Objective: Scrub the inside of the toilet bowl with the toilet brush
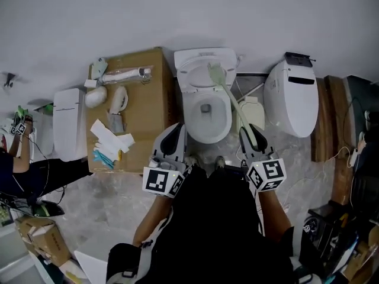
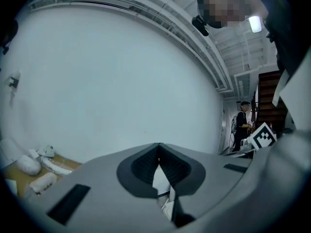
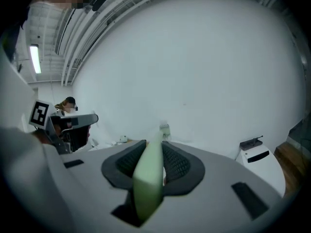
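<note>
White toilet bowl (image 1: pixel 189 114), open and upright. Pale green toilet brush (image 1: pixel 228 98) slants across its right rim, head at the rear.

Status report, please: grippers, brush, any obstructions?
Right gripper shut on toilet brush. Left gripper shut, empty. Brush head above rear rim, not in toilet bowl. Nothing blocks it.

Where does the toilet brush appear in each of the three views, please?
Head view: the toilet brush slants from the right gripper up to the toilet bowl rim, right of centre.
Left gripper view: not in it.
Right gripper view: brush bottom centre, clamped between the jaws.
Shared landmark: white unit with black top, right of the brush.
</note>
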